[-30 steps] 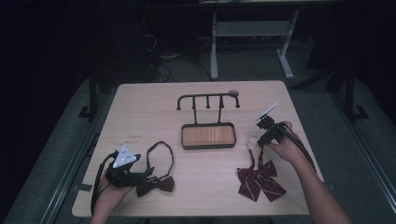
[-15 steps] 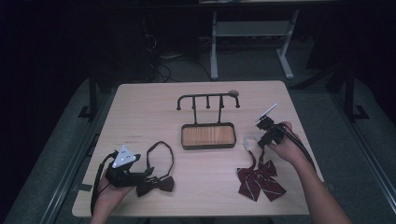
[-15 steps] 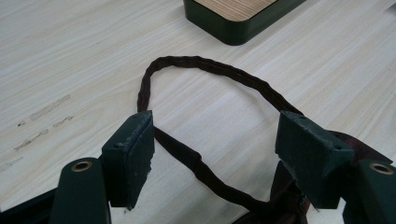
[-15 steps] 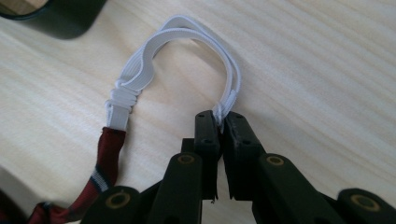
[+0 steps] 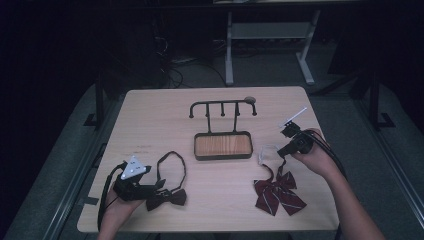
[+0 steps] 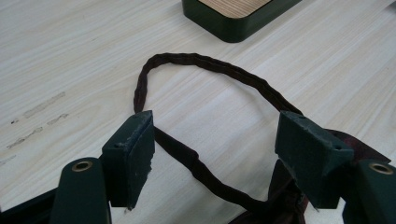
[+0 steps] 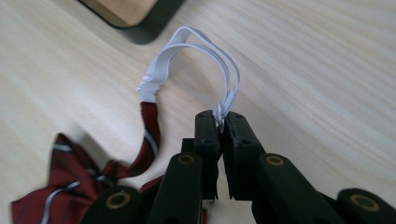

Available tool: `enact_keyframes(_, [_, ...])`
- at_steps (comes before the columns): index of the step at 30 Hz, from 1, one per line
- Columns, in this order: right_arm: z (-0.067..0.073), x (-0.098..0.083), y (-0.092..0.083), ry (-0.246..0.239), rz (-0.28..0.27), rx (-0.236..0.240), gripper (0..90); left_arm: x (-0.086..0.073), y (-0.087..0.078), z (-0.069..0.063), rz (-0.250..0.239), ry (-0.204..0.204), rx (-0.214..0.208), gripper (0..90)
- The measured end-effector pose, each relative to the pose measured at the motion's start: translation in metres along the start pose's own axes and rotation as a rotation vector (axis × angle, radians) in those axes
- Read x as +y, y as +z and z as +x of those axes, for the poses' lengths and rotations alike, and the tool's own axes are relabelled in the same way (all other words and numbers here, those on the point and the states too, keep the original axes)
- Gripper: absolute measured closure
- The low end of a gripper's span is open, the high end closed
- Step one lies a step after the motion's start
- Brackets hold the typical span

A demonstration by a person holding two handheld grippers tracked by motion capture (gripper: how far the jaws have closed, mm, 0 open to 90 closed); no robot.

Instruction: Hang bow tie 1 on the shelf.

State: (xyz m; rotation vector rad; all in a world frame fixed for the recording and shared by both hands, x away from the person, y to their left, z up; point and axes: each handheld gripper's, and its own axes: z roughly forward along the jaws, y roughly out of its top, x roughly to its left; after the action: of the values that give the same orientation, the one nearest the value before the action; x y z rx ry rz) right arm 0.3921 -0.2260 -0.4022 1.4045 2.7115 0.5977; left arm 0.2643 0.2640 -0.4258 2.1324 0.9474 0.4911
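Observation:
A dark red striped bow tie [image 5: 278,194] lies at the table's front right, its white elastic loop [image 5: 267,152] raised toward the stand. My right gripper [image 5: 280,152] is shut on that loop; in the right gripper view the jaws [image 7: 220,120] pinch the white elastic [image 7: 196,46] above the red bow [image 7: 70,186]. A dark bow tie [image 5: 167,199] with a strap loop [image 5: 172,165] lies front left. My left gripper [image 5: 159,186] stands open, its jaws [image 6: 215,126] on either side of the strap [image 6: 205,60] without pressing it.
A black hook stand [image 5: 222,107] rises from a wood-inlaid base [image 5: 222,146] at the table's centre, between the two ties. The base's corner shows in the left gripper view [image 6: 233,18] and the right gripper view [image 7: 140,18]. Dark floor and a desk frame lie beyond the table.
My right hand has lifted slightly, drawing the white elastic loop up off the table. The left hand and the dark bow tie have stayed put.

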Motion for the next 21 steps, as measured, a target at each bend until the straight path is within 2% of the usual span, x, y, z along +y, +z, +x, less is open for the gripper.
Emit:
enact_keyframes(6, [0.006,0.001,-0.017,-0.027,-0.033,0.029,84.0,0.000,0.001,0.000,-0.001,-0.005,0.000,29.0])
enact_keyframes(7, [0.007,0.001,-0.022,-0.028,-0.045,0.048,84.0,0.000,0.001,0.000,-0.002,-0.003,0.000,28.9])
enact_keyframes(12, [0.010,0.002,-0.031,-0.033,-0.057,0.064,84.0,-0.001,0.000,0.000,0.000,-0.004,-0.002,28.9])
enact_keyframes(21, [0.018,0.004,-0.050,-0.072,-0.082,0.090,84.0,-0.001,0.000,0.001,0.005,-0.005,-0.001,28.9])
